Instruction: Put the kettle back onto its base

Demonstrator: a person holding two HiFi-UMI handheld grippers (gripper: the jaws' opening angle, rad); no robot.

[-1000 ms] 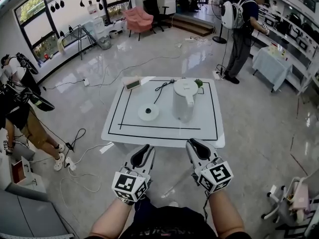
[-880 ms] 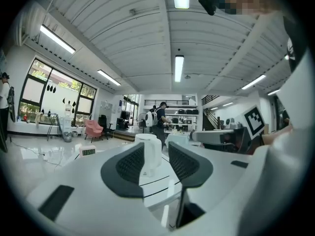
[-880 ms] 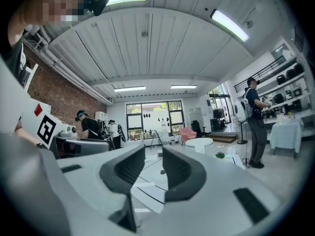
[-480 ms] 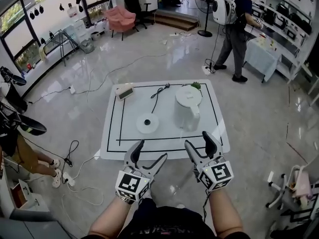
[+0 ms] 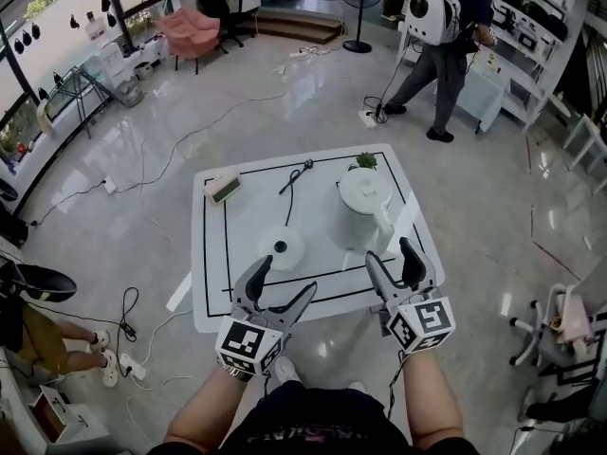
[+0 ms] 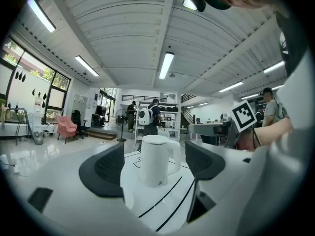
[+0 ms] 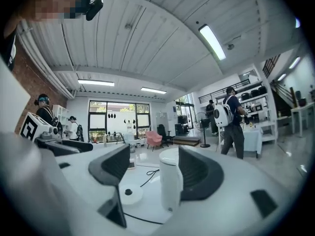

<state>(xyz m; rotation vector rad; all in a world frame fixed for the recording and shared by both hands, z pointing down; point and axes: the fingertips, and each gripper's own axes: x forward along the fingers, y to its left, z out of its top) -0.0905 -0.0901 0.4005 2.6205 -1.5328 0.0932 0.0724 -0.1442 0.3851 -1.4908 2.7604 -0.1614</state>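
A tall white plastic electric kettle stood upright on the white square bench, inside the black rectangle marked on its top. Its handle faced the near edge. The round white kettle base, with a dark hub at its centre, lay flat to the kettle's left. The two were near each other but clearly apart, so the kettle was not on it. A black power cord ran from the base toward the far edge. A small box-shaped device sat at the far left corner, and a small green item sat just behind the kettle.

The left gripper hovered over the near edge of the bench with its jaws wide apart and gripping nothing. In the left gripper view the kettle showed in the gap between the dark pads, farther along the bench and untouched. The right gripper hovered just before the kettle, also spread wide and empty. In the right gripper view one pad overlapped the kettle's side, and I could not tell whether they touched.

Beyond the bench, a person with a white backpack stood at shelving, and a pink armchair sat by the windows.
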